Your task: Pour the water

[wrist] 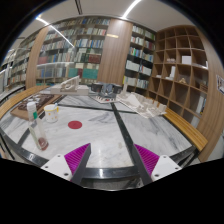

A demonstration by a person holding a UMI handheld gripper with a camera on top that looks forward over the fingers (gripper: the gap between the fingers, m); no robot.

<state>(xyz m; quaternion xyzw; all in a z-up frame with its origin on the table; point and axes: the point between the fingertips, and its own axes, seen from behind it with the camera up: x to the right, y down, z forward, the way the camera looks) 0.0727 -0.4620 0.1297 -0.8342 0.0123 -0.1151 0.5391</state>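
Observation:
My gripper (112, 160) is open and holds nothing; its magenta pads (76, 158) stand wide apart above the near edge of a marble table (100, 130). Far ahead and to the left, beyond the fingers, a small white bottle with a green cap (31, 110) stands upright. A pale cup (51, 113) stands just to its right. A clear bottle with a reddish base (41, 136) stands nearer to me. A red round coaster (74, 125) lies on the table ahead of the left finger.
A dark seam (118, 122) runs along the table away from me. Cloths and small items (125, 100) lie at the far end. Bookshelves (90, 45) line the back wall, and wooden cubby shelves (185, 65) stand on the right. A wooden bench (185, 128) runs along the right.

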